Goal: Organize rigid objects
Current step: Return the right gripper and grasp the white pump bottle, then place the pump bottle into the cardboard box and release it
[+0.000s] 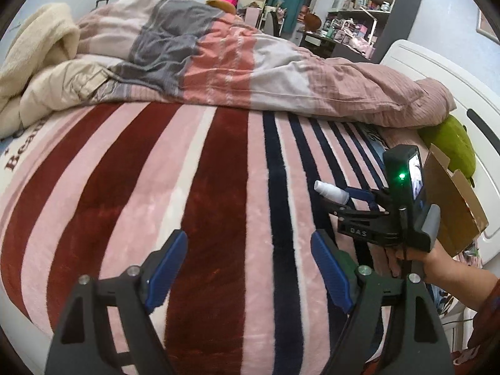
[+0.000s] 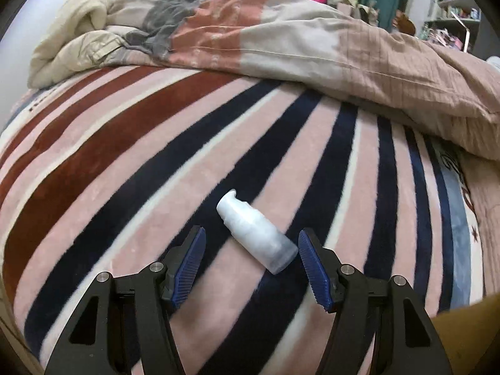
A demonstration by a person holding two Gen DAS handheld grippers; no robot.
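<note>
A small white pump bottle [image 2: 257, 235] lies on its side on the striped blanket [image 2: 156, 162], its base between the open blue pads of my right gripper [image 2: 251, 250]. No pad touches it. In the left wrist view the bottle [image 1: 332, 193] shows at the tip of the right gripper [image 1: 350, 198], held by a hand at the right. My left gripper [image 1: 250, 250] is open and empty above the blanket [image 1: 156, 187], to the left of the bottle.
A rumpled pink, grey and white duvet [image 1: 234, 62] lies across the far side of the bed. A cardboard box [image 1: 456, 200] and a green plush [image 1: 450, 143] sit at the right edge by the white headboard [image 1: 437, 62]. Cluttered shelves [image 1: 368, 3] stand behind.
</note>
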